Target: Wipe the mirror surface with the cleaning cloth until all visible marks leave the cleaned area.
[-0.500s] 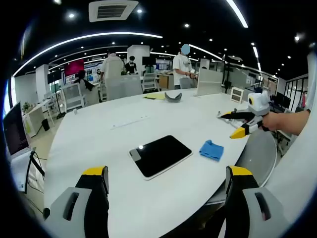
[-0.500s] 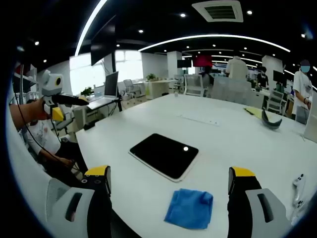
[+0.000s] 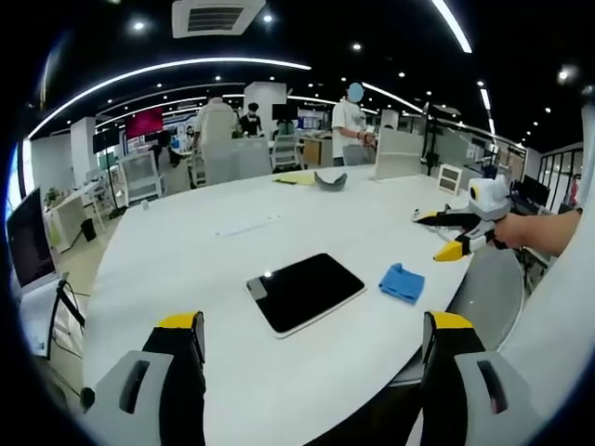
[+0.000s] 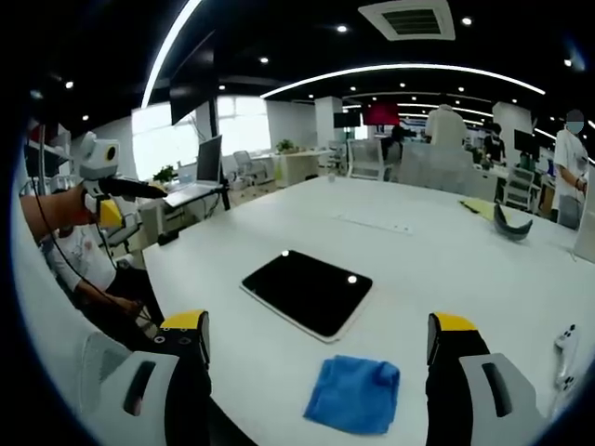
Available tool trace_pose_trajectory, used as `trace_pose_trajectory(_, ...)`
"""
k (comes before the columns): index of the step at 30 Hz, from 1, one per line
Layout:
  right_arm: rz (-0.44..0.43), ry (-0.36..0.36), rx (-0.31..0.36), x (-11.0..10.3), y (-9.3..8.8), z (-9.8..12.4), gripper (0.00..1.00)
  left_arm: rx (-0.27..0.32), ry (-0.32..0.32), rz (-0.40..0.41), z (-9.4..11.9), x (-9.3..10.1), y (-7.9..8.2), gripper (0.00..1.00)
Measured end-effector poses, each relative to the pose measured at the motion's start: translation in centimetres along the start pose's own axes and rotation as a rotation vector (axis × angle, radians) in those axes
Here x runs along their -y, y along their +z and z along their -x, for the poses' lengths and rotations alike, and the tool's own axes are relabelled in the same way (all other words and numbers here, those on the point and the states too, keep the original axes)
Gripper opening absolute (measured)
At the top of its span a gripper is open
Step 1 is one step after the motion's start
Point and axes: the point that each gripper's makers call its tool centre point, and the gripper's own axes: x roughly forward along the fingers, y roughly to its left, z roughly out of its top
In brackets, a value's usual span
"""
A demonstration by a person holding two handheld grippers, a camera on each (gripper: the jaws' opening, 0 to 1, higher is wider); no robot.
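The mirror [image 4: 309, 291] lies flat on the white table [image 4: 437, 251], ahead of the right claw [image 4: 317, 341] and slightly to its left, a dark glossy slab with a pale rim and two ceiling lights reflected in it; from the left claw [image 3: 312, 340] it sits straight ahead between the jaws [image 3: 305, 291]. Almost nothing has changed since half a second ago: both views have shifted a little (camera drift, not a move of the things), and mirror and cloth lie where they did. So the wiping has not begun, and the first job is most likely picking up the cloth. The blue cloth [image 4: 353, 395] lies crumpled just in front of the right claw, between its jaws and nearer than the mirror, a short way apart from the mirror's edge; from the left claw it lies beyond and to the right of the mirror [image 3: 402, 282]. Both claws stand with jaws wide apart, empty, held above the table's near edge. Further off on the table are a dark curved object [image 3: 329, 180] and yellow sheets [image 3: 293, 178], well clear of the mirror. A laptop [image 4: 200, 175] and chairs stand behind, with people at the far desks. Nothing lies between the right claw and the cloth.
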Motion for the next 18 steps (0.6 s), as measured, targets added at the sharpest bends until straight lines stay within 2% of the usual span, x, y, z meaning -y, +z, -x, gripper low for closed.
trace_pose_trajectory(5,0.004,0.007,0.003,-0.13,0.1,-0.2,0.96,0.01,0.016,-0.011,-0.15,-0.21,0.22,0.99)
trace_pose_trajectory(12,0.0,0.013,0.005,-0.2,0.17,-0.32,0.95,0.01,0.018,-0.008,-0.17,-0.06,0.3,0.97)
trace_pose_trajectory(15,-0.001,0.013,0.011,-0.1,0.31,-0.35,0.94,0.009,0.012,-0.003,-0.1,0.06,0.41,0.93)
trace_pose_trajectory(18,-0.007,0.013,0.016,0.06,0.44,-0.29,0.94,0.02,0.025,0.006,-0.12,-0.25,0.66,0.94)
